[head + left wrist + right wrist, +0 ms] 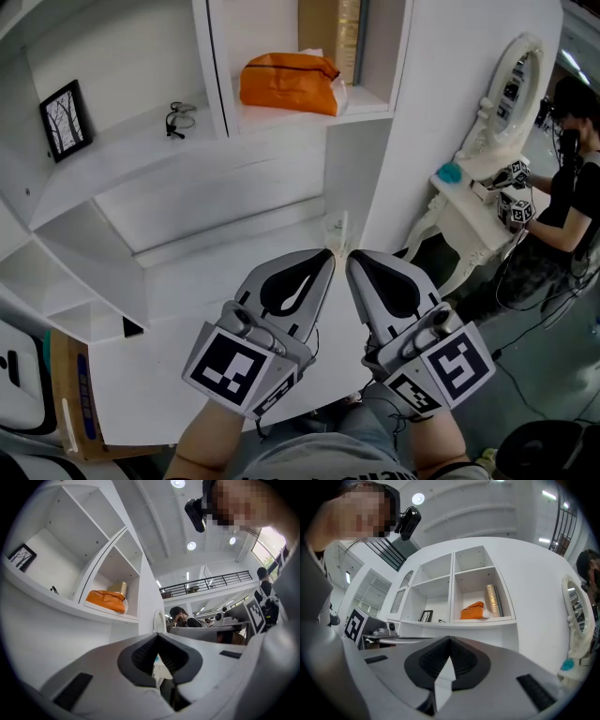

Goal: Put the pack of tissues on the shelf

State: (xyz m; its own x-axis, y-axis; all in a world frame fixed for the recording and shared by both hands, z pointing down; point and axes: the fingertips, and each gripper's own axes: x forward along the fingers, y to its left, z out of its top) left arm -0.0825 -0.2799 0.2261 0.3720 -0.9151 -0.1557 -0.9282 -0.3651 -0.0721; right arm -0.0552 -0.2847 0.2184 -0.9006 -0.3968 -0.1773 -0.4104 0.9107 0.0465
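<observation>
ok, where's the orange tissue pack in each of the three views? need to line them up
Head view: tissue pack at top centre, lying in the right compartment of the shelf.
Left gripper view: left of centre, same compartment, above the jaws.
Right gripper view: just right of centre, lower right compartment.
Shared landmark: the framed picture, in the compartment to the pack's left in every view.

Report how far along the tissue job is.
Done: the orange pack of tissues lies in the right-hand compartment of the shelf. In hand: nothing. The left gripper and right gripper both have their jaws together and empty, and are held below the shelf, clear of the pack. Left: nothing that shows; the job looks finished.
</observation>
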